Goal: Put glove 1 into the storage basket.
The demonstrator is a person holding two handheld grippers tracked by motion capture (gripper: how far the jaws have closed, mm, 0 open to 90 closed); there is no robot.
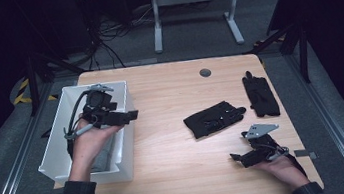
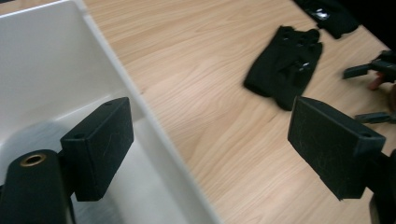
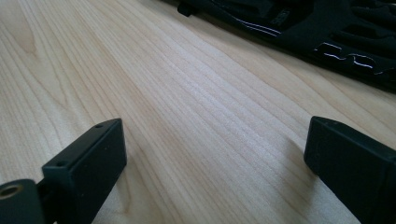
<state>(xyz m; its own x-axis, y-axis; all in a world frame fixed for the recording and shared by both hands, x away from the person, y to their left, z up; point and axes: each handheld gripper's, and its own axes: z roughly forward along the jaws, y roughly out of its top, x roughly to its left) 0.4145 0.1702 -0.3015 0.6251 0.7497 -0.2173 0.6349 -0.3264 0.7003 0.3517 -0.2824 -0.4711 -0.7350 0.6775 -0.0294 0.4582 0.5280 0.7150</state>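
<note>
Two black gloves lie on the wooden table [image 1: 177, 152]. One glove [image 1: 213, 118] [image 2: 285, 65] lies flat right of centre, and the other glove [image 1: 260, 96] [image 2: 331, 14] sits farther back on the right. My left gripper [image 1: 132, 115] [image 2: 215, 140] hovers over the right wall of a white bin [image 1: 55, 142] [image 2: 140, 107], open, with nothing between its pads. My right gripper [image 1: 236, 158] [image 3: 219, 161] rests low at the table's front right, open over bare wood, a little in front of the nearer glove [image 3: 327, 32].
The bin stands at the table's left edge, and something grey [image 1: 103, 157] lies on its floor. A round grommet [image 1: 205, 72] sits near the table's back edge. Beyond the table are a white desk frame [image 1: 193, 3] and cables on the floor.
</note>
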